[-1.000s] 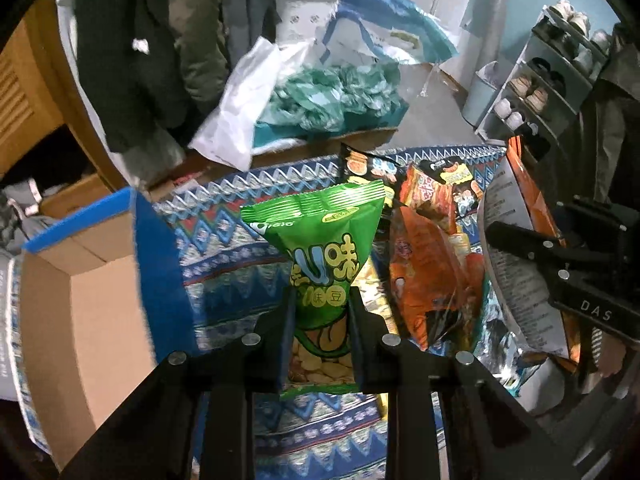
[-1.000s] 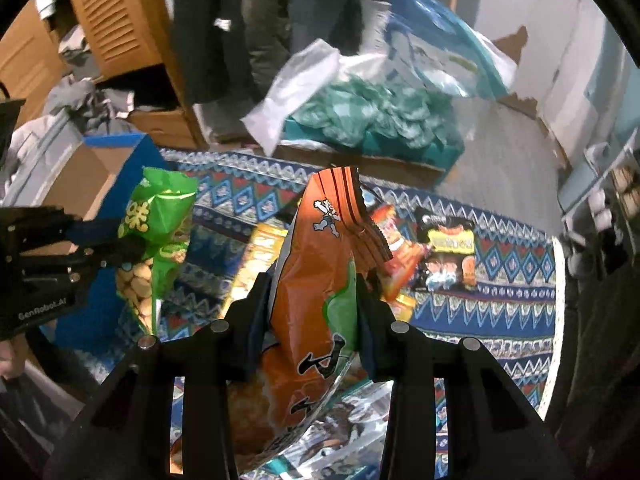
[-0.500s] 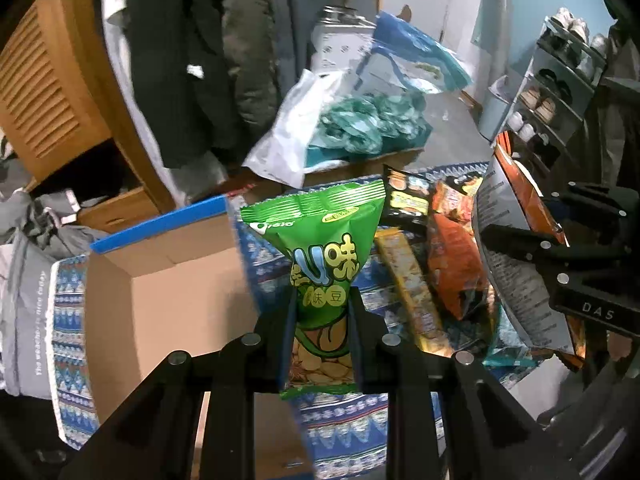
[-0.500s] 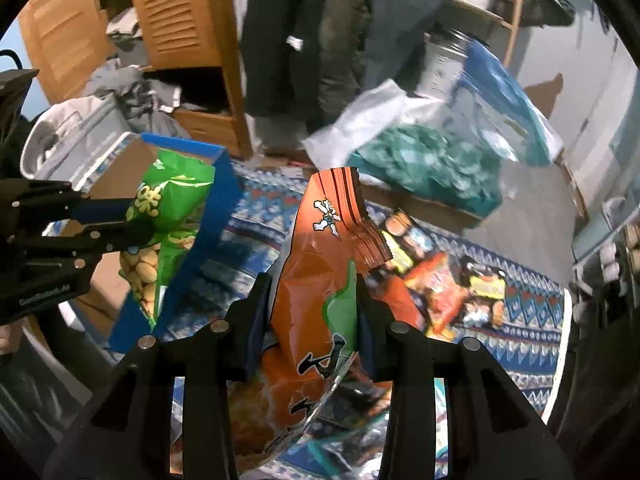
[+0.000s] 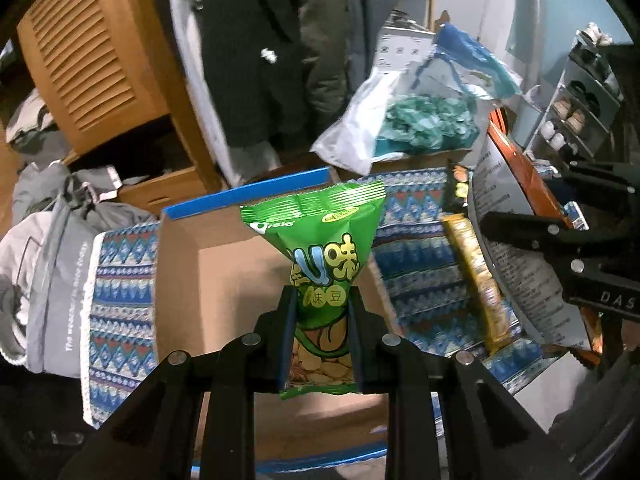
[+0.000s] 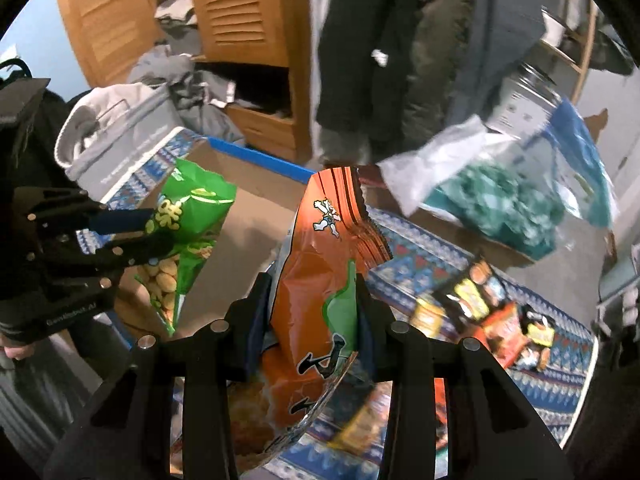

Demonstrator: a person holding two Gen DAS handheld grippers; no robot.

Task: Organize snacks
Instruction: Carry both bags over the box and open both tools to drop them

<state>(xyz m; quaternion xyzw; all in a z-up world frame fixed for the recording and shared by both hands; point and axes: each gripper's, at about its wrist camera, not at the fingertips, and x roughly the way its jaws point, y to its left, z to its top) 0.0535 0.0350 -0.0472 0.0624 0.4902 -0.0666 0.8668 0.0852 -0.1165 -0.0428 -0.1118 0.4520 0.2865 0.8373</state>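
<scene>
Grippers – two, one bag point(image 5: 322, 264) each.

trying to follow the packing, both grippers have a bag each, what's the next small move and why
Probably lower the left gripper and release the green snack bag into the cardboard box: the bag already hangs over the open box, while the right gripper holds its orange bag beside it, over the rug.

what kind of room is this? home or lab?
Most likely a lived-in home, perhaps a bedroom or entry area: coats hang beside a louvered wooden wardrobe, a shoe rack stands at the far wall, and a patterned rug covers the floor.
</scene>
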